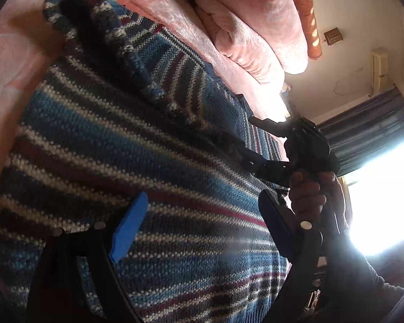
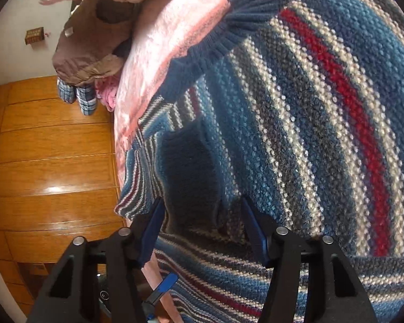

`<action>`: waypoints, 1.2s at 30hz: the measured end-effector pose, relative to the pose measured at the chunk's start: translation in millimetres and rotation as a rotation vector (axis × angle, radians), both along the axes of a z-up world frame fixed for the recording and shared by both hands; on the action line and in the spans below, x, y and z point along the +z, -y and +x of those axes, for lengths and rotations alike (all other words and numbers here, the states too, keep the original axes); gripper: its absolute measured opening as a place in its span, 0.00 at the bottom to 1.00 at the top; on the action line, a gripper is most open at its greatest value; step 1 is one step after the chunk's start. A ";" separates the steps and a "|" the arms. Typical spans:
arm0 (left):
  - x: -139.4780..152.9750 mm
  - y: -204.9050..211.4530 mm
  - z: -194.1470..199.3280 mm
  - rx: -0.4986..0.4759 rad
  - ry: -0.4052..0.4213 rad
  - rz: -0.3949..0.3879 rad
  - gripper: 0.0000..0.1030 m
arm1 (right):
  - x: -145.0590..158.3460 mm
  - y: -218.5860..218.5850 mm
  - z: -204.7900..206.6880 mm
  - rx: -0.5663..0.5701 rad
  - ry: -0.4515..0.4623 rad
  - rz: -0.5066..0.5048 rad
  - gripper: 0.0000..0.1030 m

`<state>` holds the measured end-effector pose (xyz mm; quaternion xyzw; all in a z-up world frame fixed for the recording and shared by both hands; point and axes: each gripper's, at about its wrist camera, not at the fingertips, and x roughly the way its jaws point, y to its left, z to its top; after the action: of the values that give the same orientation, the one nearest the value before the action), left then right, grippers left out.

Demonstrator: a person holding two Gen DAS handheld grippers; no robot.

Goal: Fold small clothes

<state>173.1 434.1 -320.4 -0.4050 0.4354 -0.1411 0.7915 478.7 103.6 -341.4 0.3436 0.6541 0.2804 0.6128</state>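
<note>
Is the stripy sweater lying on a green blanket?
No, the stripy sweater lies on a pink blanket on the bed.

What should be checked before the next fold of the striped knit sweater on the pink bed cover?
1. Blue, white and red striped knit sweater lies on pink plush bed cover: ok.
2. Right gripper open, fingers astride a fold: ok.
3. Left gripper open over the knit: ok.
4. Fabric actually caught: cannot tell.
5. Ribbed navy hem flat: ok.
6. Sweater edge clear of the bed's side: not ok, it overhangs.
</note>
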 end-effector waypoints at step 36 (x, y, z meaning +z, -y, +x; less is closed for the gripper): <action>55.6 -100.8 94.4 0.036 0.094 -0.202 0.79 | 128.8 80.8 38.6 0.022 0.305 -0.283 0.06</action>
<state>267.5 534.9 -264.9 -0.4835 0.3742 -0.1888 0.7685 517.4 22.8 -212.6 0.2005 0.5904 0.2412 0.7437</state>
